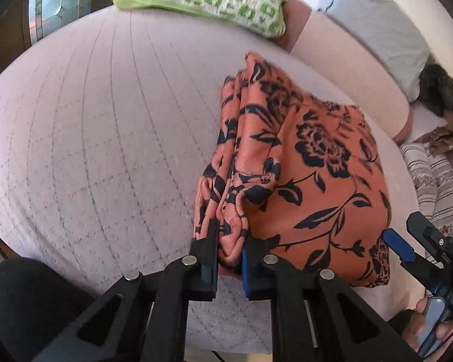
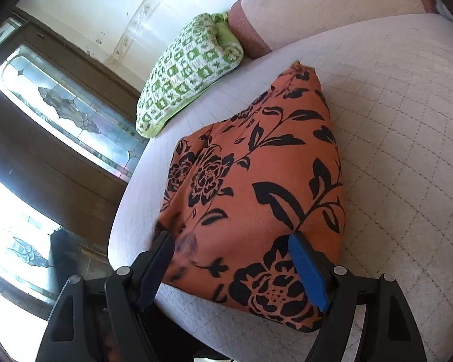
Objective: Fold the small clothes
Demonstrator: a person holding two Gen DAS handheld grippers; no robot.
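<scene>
The left gripper (image 1: 229, 259) has its two fingers pinched together on a bunched fold at the near left corner of the orange garment (image 1: 302, 169), the cloth puckering up between the pads. The right gripper (image 2: 235, 268) has its fingers spread wide, one on either side of the garment's near edge, with the blue pad (image 2: 309, 271) over the cloth; whether it touches I cannot tell. (In the left wrist view that blue pad shows at the garment's near right corner.)

The garment, orange with black flowers, lies partly folded on a pale quilted bed cover (image 1: 90, 150), near the front edge of the bed. Beyond it, well apart, a green and white checked pillow (image 2: 190, 72) rests at the far end of the cover. To the right of the bed sit a grey pillow (image 1: 377, 30), a dark furry thing (image 1: 440, 90) and striped fabric (image 1: 437, 175). A glass-panelled door (image 2: 66, 108) stands off to the left, past the bed's edge.
</scene>
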